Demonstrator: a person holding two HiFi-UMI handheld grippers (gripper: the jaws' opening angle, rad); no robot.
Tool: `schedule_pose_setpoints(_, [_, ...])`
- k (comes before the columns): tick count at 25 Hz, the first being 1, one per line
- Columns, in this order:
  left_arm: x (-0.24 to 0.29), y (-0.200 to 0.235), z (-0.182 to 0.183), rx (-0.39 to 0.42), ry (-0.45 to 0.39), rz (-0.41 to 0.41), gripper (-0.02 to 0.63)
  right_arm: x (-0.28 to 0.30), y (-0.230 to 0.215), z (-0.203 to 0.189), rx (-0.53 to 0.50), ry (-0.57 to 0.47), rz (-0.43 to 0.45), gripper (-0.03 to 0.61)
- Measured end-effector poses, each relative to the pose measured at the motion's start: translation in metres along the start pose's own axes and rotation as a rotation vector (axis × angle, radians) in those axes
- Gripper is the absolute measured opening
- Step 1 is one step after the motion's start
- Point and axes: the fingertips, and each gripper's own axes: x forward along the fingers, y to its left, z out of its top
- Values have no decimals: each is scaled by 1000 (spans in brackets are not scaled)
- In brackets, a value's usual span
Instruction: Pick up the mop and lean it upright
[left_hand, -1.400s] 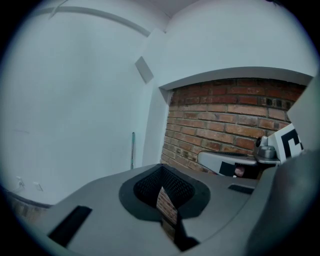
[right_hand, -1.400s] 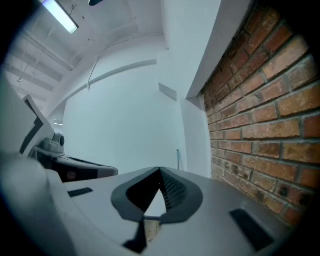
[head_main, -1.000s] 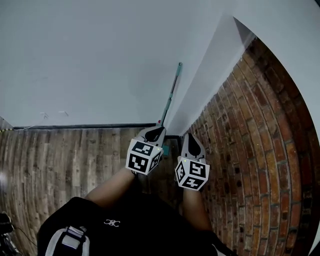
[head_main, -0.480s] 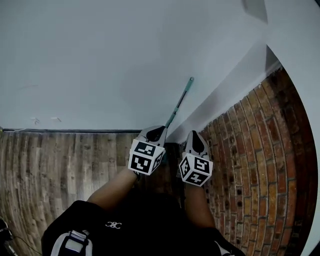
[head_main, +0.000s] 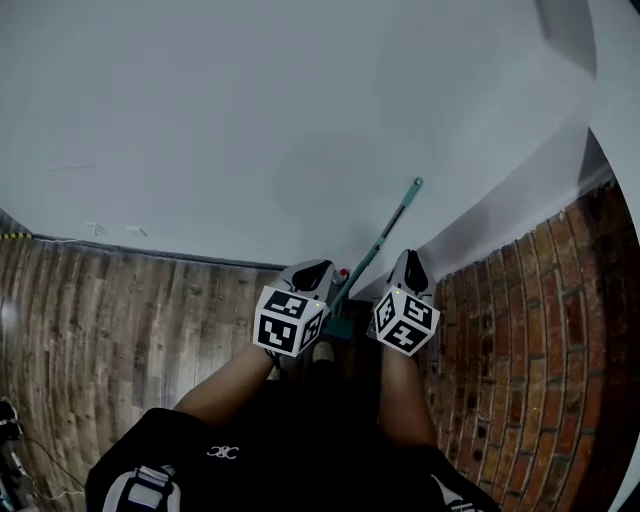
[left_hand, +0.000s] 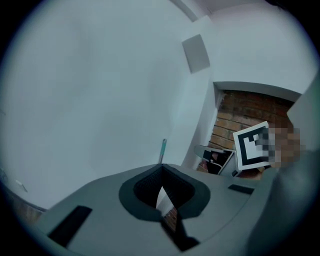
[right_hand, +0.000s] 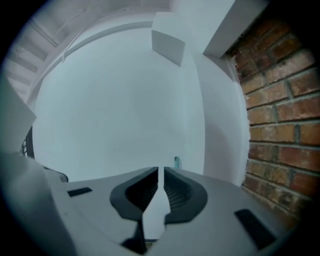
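Left gripper (head_main: 312, 272) of mine hangs low over the wooden floor (head_main: 120, 320), near the foot of the white wall (head_main: 250, 120). Its jaws are closed tip to tip with nothing between them. Just to its right, between my two grippers, the mop handle (head_main: 385, 235) stands slanted up along the white wall, its teal top end far up and to the right, close to the corner. Neither gripper touches it. In the left gripper view only the handle's tip (left_hand: 163, 149) shows above the jaws. My right gripper (head_main: 410, 262) sits just right of the handle, jaws pressed together and empty. Beside it, the brick wall (head_main: 540, 330) fills the right.
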Motion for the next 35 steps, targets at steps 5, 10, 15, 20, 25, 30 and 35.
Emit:
schedule_pose_setpoints(5, [22,11,27,29,-39,105,-5,61,-18,2,6,5,0,156])
schedule_pose_setpoints(10, [38,22,44,65,-58,211,-5,126,-19,-12,-12,84,53,156])
schedule_pose_setpoints(15, [50,33,47,52,-48,279,-5,180,-33,-29,35,134,-13,153])
schedule_pose_setpoints(20, [56,45,53,54,-41,328,-5,212,-48,-43,93,167,-109,116])
schedule_pose_setpoints(25, [58,54,55,52,-40,348,-3,230,-53,-51,79,204,-154,112])
schedule_pose_setpoints(30, [60,55,54,48,-35,339,-5,243,-59,-61,43,233,-170,110])
schedule_pose_setpoints(35, [58,58,51,55,-32,331,-5,235,-57,-59,18,215,-160,97])
